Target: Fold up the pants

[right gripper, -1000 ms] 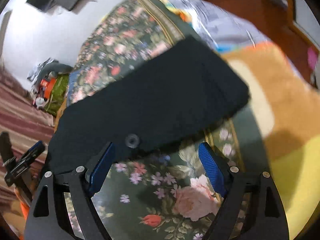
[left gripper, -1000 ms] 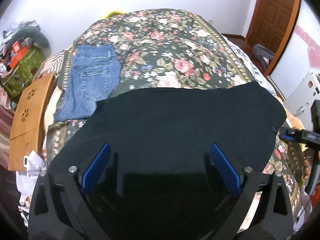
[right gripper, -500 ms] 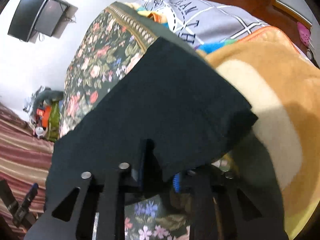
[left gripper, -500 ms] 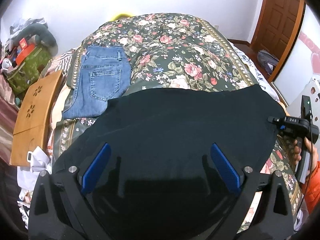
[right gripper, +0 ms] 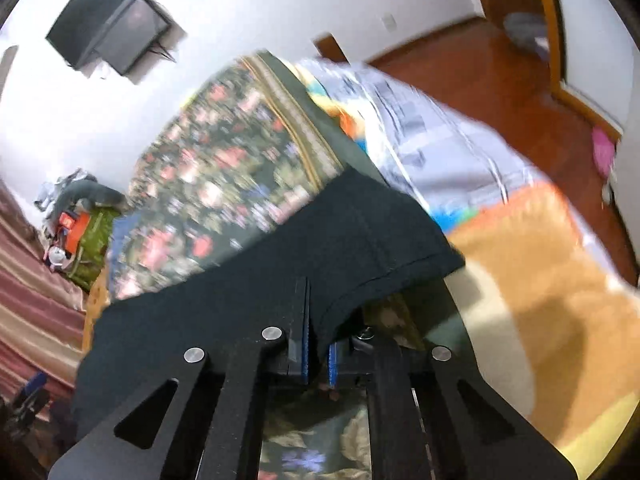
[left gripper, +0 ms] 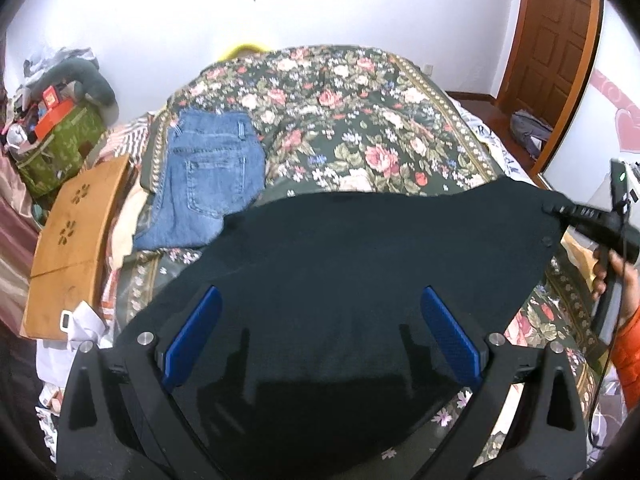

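Note:
Black pants [left gripper: 380, 256] lie spread across the near part of a floral bedspread [left gripper: 340, 112]. My left gripper [left gripper: 318, 332] hovers over their near edge, open, blue pads [left gripper: 188, 336] wide apart with only dark cloth beneath. At the right, my right gripper [left gripper: 560, 210] pinches the pants' far right corner; a hand [left gripper: 608, 272] in an orange sleeve holds it. In the right wrist view the right gripper [right gripper: 318, 344] is shut on the hemmed edge of the black pants [right gripper: 320, 248], which is lifted off the bed.
Folded blue jeans [left gripper: 212, 176] lie at the back left of the bed. A wooden board [left gripper: 76, 236] and a green bag [left gripper: 60, 148] stand to the left. An orange blanket [right gripper: 540, 280] covers the bed's right side. A brown door [left gripper: 560, 40] is at the far right.
The right gripper's jaws have gone from wide apart above the bedspread to shut on the pants' edge, and it has risen with the cloth. The left gripper has lifted slightly, still open.

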A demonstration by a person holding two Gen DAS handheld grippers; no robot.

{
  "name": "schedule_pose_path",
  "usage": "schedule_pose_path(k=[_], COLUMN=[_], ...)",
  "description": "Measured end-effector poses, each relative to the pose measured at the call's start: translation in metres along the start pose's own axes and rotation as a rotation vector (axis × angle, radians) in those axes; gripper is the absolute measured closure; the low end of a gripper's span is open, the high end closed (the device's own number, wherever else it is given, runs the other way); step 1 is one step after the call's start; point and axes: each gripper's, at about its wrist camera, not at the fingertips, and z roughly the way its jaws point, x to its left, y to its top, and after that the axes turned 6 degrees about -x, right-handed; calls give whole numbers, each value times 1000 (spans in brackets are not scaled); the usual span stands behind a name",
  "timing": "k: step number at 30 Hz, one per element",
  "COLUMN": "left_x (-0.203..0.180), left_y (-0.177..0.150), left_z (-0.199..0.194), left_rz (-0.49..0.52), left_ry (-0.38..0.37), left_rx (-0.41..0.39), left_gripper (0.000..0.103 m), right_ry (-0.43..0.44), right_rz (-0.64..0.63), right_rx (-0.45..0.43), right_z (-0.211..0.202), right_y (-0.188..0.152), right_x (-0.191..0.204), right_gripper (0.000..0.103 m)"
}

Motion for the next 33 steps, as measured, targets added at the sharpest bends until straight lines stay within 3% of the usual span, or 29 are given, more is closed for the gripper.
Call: schedule_pose_path(k=[9,14,18,22,26,29,31,33], left_x=[19,38,57,79,94,102,105,106], left_y=[2,-4,-12,-24,-35,-42,-44,-43], left_z=[-37,-57,-68,-77,-77,-76,-75,-72], left_rz=[-39,-70,-103,-148,-173,-191,-199,-206], left_ry=[-8,6,25,40,58,65,68,71], left_rx=[-84,-119,-130,-124,-102,-87,-81,-77], left_gripper=[2,2,2,2,2,2,2,2], right_ry=[170,336,437,473,452,417,393,398], right_rz=[-296,-401,-471,-569,-718,-810,-860,-857], right_rx=[-194,-201,-121,50,247,366,345,361], right_z=[-72,-88,-69,-31,1,15,13,8], right_y=[46,42,11,-49,-128,-168,-177,-170], right_x=[126,209,263,299,306,300,296,297], right_gripper=[98,98,98,98,98,92,91,78])
